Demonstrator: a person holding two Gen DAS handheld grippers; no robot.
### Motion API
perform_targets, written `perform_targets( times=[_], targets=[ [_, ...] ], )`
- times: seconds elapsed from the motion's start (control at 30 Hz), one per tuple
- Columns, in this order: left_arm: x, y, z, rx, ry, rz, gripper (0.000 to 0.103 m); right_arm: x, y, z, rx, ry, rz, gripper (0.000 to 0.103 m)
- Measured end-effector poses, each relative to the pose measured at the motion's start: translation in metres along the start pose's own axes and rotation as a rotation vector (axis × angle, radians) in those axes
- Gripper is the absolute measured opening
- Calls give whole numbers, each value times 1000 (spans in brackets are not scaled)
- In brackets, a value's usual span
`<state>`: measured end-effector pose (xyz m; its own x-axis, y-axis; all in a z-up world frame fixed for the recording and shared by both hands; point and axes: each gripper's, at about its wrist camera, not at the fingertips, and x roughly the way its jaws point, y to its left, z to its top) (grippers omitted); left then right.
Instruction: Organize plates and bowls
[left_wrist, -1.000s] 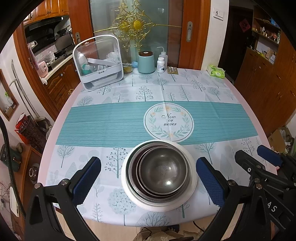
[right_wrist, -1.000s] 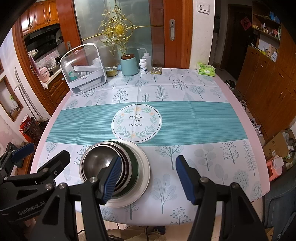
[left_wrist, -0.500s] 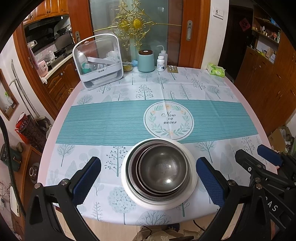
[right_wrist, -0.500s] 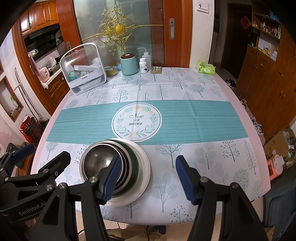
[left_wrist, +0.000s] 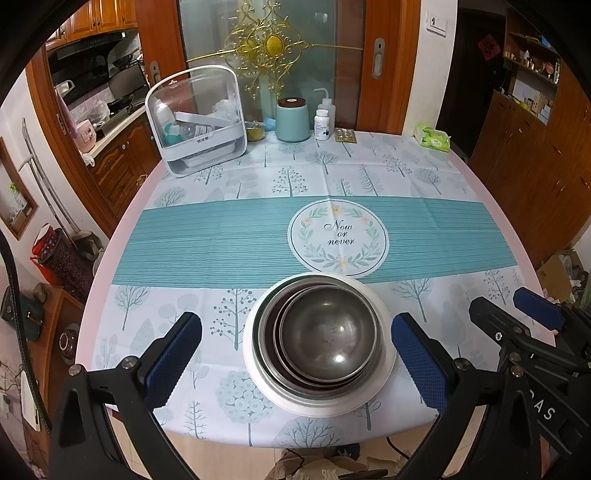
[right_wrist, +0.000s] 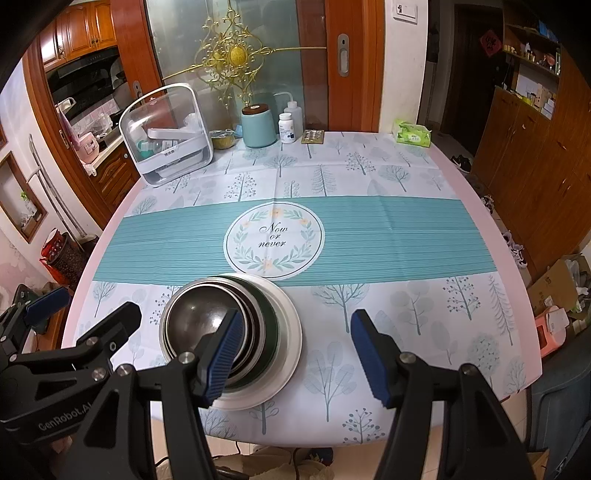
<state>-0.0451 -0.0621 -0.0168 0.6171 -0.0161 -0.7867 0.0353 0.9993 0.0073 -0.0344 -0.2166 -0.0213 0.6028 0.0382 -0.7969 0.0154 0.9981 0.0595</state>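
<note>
A stack of nested steel bowls (left_wrist: 328, 334) sits on a white plate (left_wrist: 386, 363) near the table's front edge. It also shows in the right wrist view, bowls (right_wrist: 199, 321) on the plate (right_wrist: 288, 343). My left gripper (left_wrist: 295, 360) is open and empty, held above and in front of the stack, its fingers spread wider than the plate. My right gripper (right_wrist: 295, 354) is open and empty, just right of the stack; its left finger overlaps the bowls in view. The right gripper also shows at the right of the left wrist view (left_wrist: 517, 325).
A tree-print tablecloth with a teal band (left_wrist: 221, 240) covers the table. At the far edge stand a clear storage box (left_wrist: 195, 122), a teal canister (left_wrist: 293, 120), white bottles (left_wrist: 322, 123) and a green tissue pack (left_wrist: 432, 137). Wooden cabinets flank both sides.
Both views shifted only slightly; the stack sits a touch higher in the left wrist view. Both grippers stay open and empty.
</note>
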Motion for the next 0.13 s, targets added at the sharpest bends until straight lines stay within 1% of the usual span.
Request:
perform_targets(
  times=[0.13],
  targets=[
    [0,1,-3,1,4,2,102,0,0,1,0,0,0,62]
  ],
)
